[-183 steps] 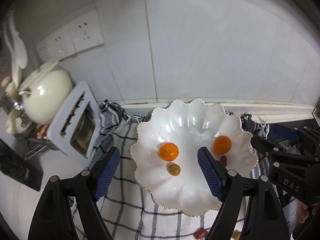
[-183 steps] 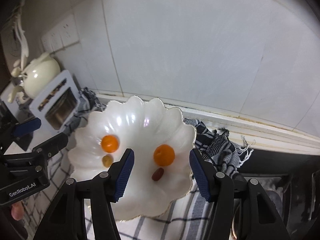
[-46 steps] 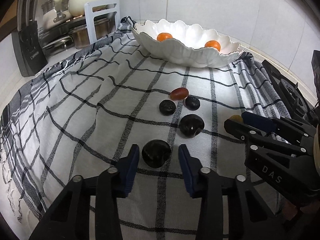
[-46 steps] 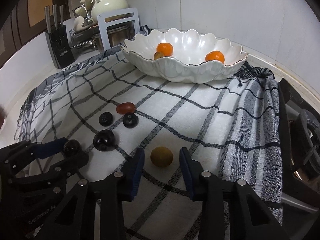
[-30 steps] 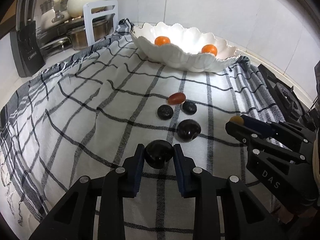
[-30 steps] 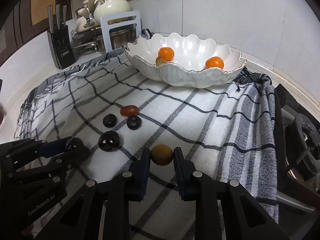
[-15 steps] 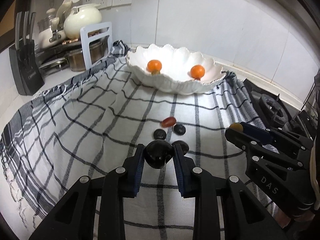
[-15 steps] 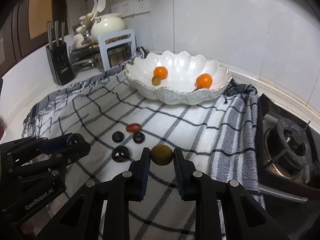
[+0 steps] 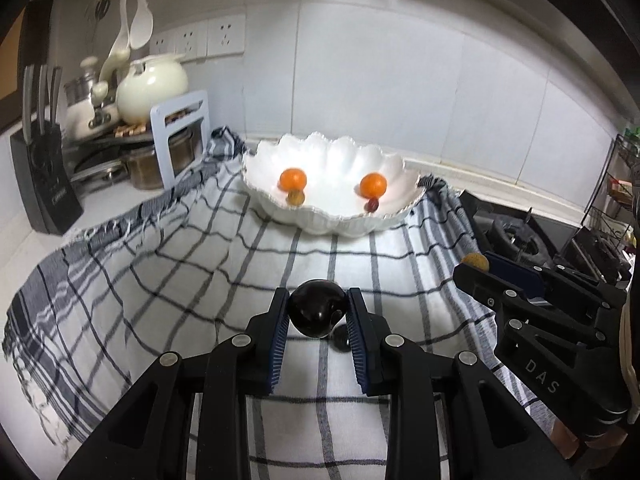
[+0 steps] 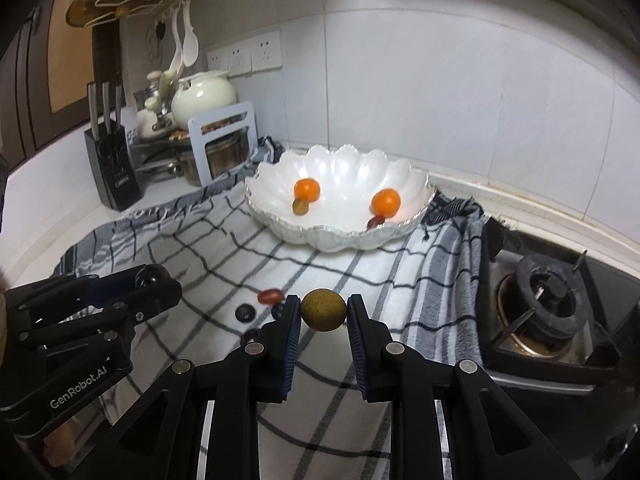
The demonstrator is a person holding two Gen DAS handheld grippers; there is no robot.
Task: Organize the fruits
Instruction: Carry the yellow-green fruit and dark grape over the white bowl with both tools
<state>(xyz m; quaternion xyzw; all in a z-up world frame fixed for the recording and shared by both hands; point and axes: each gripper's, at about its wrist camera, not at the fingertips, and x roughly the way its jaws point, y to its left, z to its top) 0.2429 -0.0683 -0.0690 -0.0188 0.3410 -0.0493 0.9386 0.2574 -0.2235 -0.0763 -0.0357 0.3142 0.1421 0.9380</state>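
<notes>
The left gripper (image 9: 318, 312) holds a dark plum (image 9: 317, 307) between its blue-padded fingers (image 9: 279, 332), which are drawn in narrow against the fruit's two sides, above the checked cloth (image 9: 160, 280) that covers the bench. Just under the plum, a small dark fruit (image 9: 341, 340) lies on the cloth, partly hidden behind the right-hand finger.

The right gripper (image 10: 323, 312) is likewise closed narrow on a yellow-green round fruit (image 10: 323, 309), held clear above the cloth. In the left wrist view this same gripper (image 9: 478, 266) comes in from the right side with the yellow fruit showing at its tip.

A little farther out on the cloth, seen from the right wrist, lie a red oblong fruit (image 10: 270, 296) and two small dark fruits (image 10: 245, 313), close together near the middle of the bench.

Beyond them, toward the back edge of the bench near the tiled wall, stands a white scalloped bowl (image 9: 348, 152). Inside it are two oranges (image 9: 293, 179), one to the left and one to the right; a small brownish fruit (image 9: 295, 197) touches the left orange, and a small red fruit (image 9: 373, 205) sits just in front of the right one.

At the far left corner are a knife block (image 9: 46, 184), a cream teapot (image 9: 152, 88) on a rack, and wall sockets above. A gas burner (image 10: 548, 292) lies off the bench's right edge.
</notes>
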